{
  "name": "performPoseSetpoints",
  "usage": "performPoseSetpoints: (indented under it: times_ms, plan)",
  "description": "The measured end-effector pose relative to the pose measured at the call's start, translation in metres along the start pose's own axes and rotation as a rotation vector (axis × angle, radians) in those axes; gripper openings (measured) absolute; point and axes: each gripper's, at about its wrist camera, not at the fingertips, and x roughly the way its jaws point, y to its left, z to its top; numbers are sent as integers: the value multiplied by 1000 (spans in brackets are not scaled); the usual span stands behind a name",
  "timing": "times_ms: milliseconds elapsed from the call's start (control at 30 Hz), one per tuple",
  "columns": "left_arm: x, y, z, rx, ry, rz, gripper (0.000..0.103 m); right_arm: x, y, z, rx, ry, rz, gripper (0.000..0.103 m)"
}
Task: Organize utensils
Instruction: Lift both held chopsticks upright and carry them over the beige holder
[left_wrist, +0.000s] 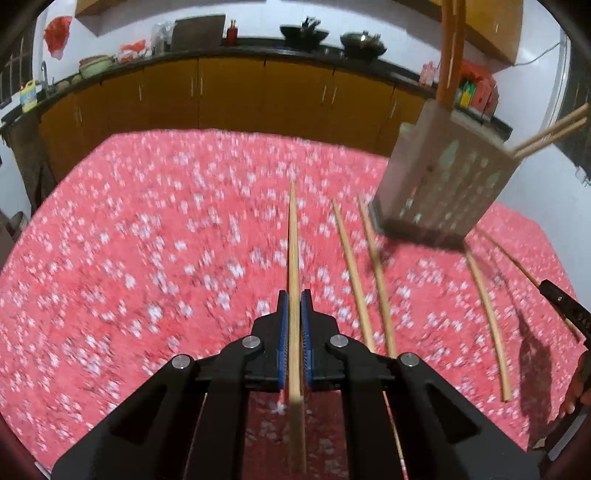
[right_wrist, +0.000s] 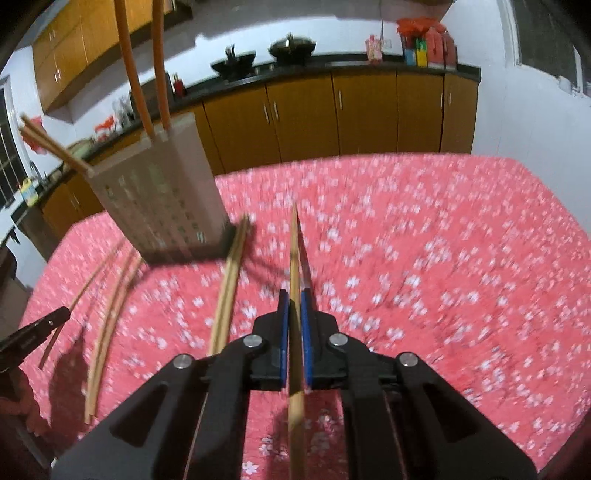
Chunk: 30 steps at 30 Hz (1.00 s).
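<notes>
While clamped: chopstick (left_wrist: 294, 258) between left gripper (left_wrist: 294, 306) pads.

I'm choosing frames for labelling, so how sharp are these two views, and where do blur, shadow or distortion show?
Left wrist view: tablecloth and loose chopsticks smeared by motion blur, gripper and its held chopstick crisp; fisheye bends the counter. Right wrist view: similar blur, utensil holder soft, dark shadow at lower left, gripper sharp.

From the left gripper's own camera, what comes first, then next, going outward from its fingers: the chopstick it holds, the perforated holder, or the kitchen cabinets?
1. The held chopstick, clamped between the left gripper fingers.
2. The perforated holder, ahead to the right on the pink tablecloth.
3. The kitchen cabinets, beyond the table's far edge.
</notes>
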Motion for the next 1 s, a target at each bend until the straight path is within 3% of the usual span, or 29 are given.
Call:
performPoseSetpoints:
  times_ms: [300, 567, 867, 1000]
  plan:
    - [-60, -1, 43, -20, -190, -42, 7, -51, -1, 35, 10, -186, 13, 8]
    - [-77, -7, 64, -10, -262, -67, 7, -71, 4, 46, 2, -260, 29, 8]
    - [-117, -19, 80, 29, -344, -130, 7, -126, 16, 74, -13, -327, 228, 8]
    - [-135, -40, 89, 61, -396, -180, 7, -155, 34, 95, -25, -423, 309, 8]
